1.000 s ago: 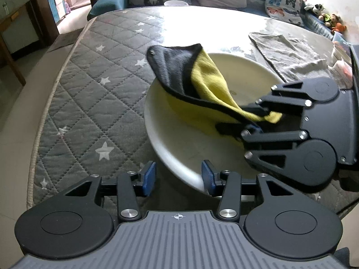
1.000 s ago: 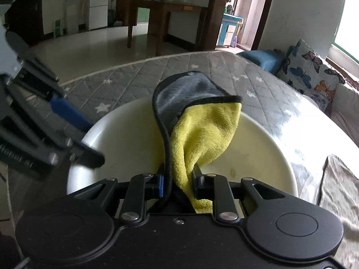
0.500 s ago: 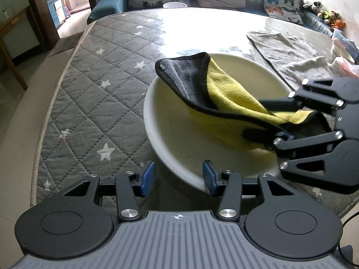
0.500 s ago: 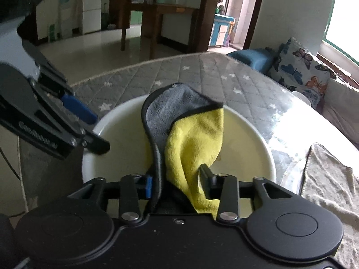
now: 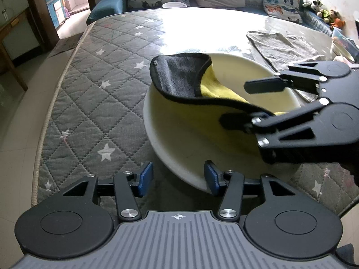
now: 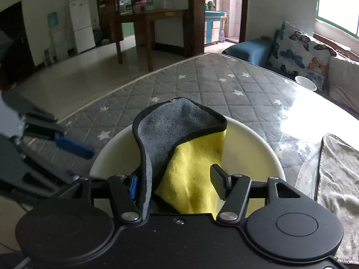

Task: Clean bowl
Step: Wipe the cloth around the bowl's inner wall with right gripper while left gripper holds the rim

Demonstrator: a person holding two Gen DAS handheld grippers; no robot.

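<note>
A wide white bowl [image 5: 179,134] sits on the grey quilted, star-patterned table cover [image 5: 94,85]. A yellow and grey cloth [image 5: 179,76] lies in it, its grey corner draped over the far left rim. In the left wrist view my right gripper [image 5: 234,103] reaches in from the right, open, with the cloth's tail loose between its fingers. In the right wrist view the cloth [image 6: 175,134] lies unsqueezed between the spread pads of the right gripper [image 6: 176,183], over the bowl [image 6: 246,148]. My left gripper [image 5: 178,177] is open at the bowl's near rim. Its blue pad [image 6: 74,148] shows blurred at the left.
A grey towel [image 5: 282,47] lies flat on the table to the right of the bowl, also seen as the towel [image 6: 336,179]. A small white bowl [image 5: 174,5] stands at the table's far edge by a sofa with butterfly cushions. The table edge [image 5: 44,125] curves along the left, with floor beyond.
My right gripper has opened and let go of the cloth, and has drawn back to the right. The cloth has sagged lower in the bowl. The left gripper has stayed open at the near rim.
</note>
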